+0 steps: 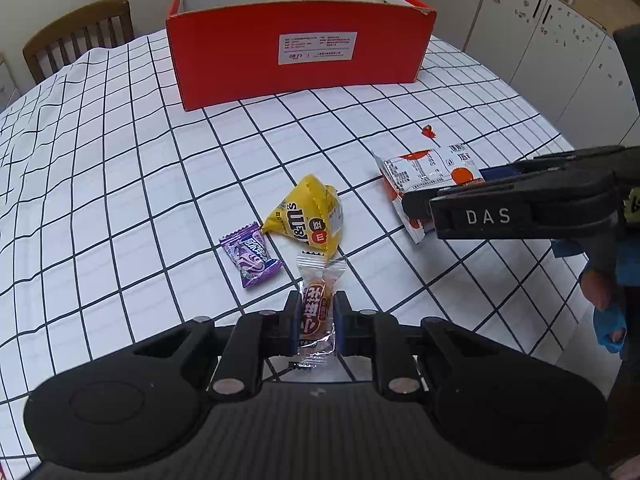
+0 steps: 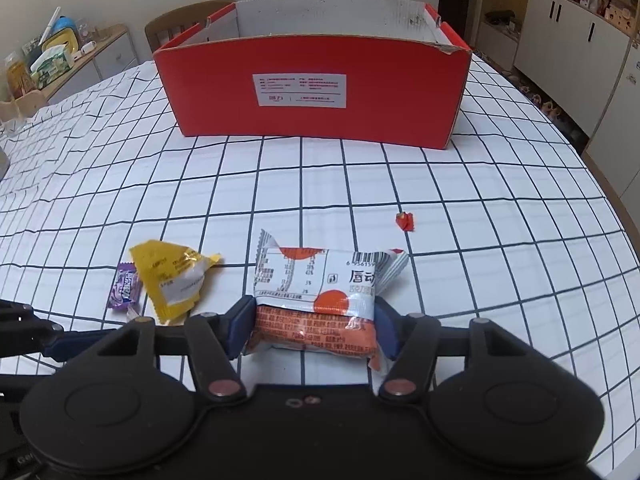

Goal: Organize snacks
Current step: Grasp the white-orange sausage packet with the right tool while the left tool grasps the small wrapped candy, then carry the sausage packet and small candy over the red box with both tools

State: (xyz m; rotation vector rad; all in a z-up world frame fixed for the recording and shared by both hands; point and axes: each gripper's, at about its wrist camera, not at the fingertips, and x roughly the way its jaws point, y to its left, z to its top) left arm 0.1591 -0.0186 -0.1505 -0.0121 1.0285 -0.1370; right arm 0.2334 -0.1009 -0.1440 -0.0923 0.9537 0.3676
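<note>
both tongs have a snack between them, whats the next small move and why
Probably lift both and carry them toward the open red box. The right tongs are closed on the orange-and-white packet, the left tongs on the small brown-labelled snack. The yellow M&M's bag and purple candy lie on the tablecloth.
</note>
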